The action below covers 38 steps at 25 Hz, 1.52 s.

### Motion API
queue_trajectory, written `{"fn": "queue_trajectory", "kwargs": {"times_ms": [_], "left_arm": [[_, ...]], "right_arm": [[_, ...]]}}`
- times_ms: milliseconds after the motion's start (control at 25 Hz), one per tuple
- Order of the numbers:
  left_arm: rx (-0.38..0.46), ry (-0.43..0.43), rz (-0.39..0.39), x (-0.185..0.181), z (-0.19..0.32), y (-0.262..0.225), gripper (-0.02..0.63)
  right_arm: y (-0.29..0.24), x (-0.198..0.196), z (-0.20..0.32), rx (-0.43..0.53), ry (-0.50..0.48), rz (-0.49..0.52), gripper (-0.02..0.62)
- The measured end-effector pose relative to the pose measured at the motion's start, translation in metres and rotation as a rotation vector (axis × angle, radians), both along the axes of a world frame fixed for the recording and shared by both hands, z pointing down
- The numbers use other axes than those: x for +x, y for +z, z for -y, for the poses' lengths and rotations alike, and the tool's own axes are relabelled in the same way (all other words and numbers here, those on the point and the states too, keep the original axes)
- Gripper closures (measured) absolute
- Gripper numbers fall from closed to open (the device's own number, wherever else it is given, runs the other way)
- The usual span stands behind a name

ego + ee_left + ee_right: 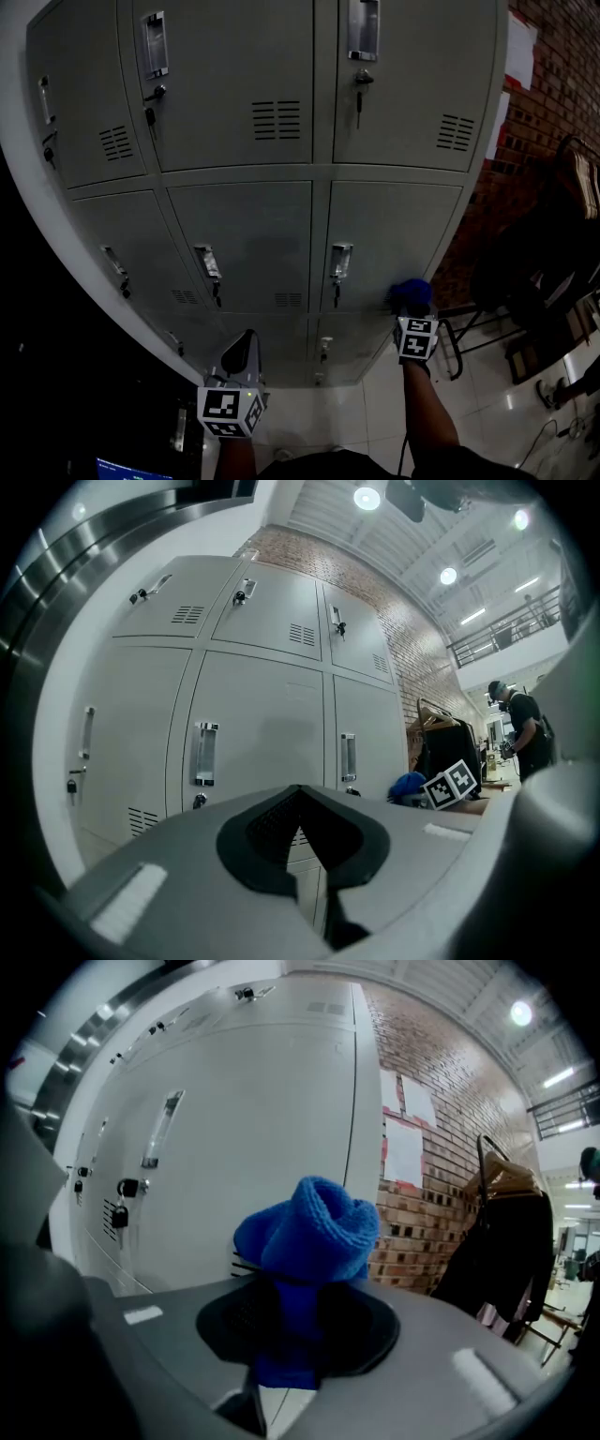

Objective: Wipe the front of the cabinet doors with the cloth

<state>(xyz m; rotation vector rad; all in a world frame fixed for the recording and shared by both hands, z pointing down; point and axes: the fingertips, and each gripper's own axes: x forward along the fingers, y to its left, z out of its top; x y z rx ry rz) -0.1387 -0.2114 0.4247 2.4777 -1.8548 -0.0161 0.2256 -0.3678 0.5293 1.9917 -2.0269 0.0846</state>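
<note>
Gripping a bunched blue knitted cloth [309,1227] in the right gripper [298,1326], jaws clamped on its folds; holding it by the vent slots [238,1262] at the lower right corner of a grey metal cabinet door [394,234], contact unclear. Carrying nothing in the left gripper [302,827], jaws pressed together, low before the bottom doors. Red brick wall [553,84] just right.

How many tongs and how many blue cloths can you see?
Grey hand-held tongs: 2, the left tongs and the right tongs
Blue knitted cloth: 1, pinched in the right tongs
Total: 3
</note>
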Motion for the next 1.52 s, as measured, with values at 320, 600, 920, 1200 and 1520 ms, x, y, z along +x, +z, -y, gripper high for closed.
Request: {"fn": "queue_trajectory", "kwargs": {"times_ms": [320, 600, 920, 1200, 1520], "left_arm": [[-0.006, -0.013, 0.004, -0.003, 0.005, 0.004, 0.592], [-0.002, -0.008, 0.013, -0.002, 0.006, 0.0, 0.592], [0.002, -0.019, 0.014, -0.006, 0.005, -0.001, 0.592], [0.008, -0.032, 0.011, -0.013, 0.001, -0.002, 0.592], [0.009, -0.048, 0.002, -0.021, -0.002, -0.003, 0.592]], "right_arm": [[0.01, 0.004, 0.01, -0.028, 0.034, 0.009, 0.489], [0.011, -0.053, 0.005, -0.037, -0.11, -0.025, 0.482], [0.005, -0.13, -0.001, -0.031, -0.28, -0.003, 0.486], [0.006, -0.184, -0.004, -0.05, -0.397, -0.004, 0.489], [0.013, -0.198, -0.024, -0.082, -0.478, -0.004, 0.485]]}}
